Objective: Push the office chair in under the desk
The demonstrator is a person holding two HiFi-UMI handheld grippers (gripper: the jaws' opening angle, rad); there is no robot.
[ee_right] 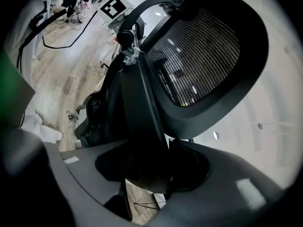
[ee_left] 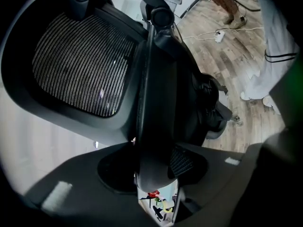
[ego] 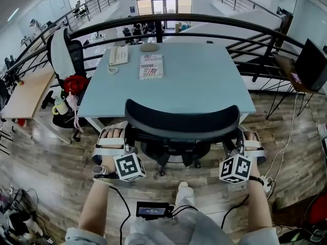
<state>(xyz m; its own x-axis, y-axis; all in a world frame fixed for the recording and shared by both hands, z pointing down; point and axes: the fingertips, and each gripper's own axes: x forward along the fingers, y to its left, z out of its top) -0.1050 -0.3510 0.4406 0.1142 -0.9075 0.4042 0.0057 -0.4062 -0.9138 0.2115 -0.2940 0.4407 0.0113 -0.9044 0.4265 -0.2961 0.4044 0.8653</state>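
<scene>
At the desk | left gripper pinching office chair backrest | right gripper likewise

We wear pale grey short sleeves, light trousers and a white shoe. A dark band circles the left wrist. Our left gripper and right gripper have white bodies, and each carries a cube of black-and-white square markers. Thin black cables run to a small black box with a screen. The jaws are dark grey with small pale rectangular patches.
</scene>
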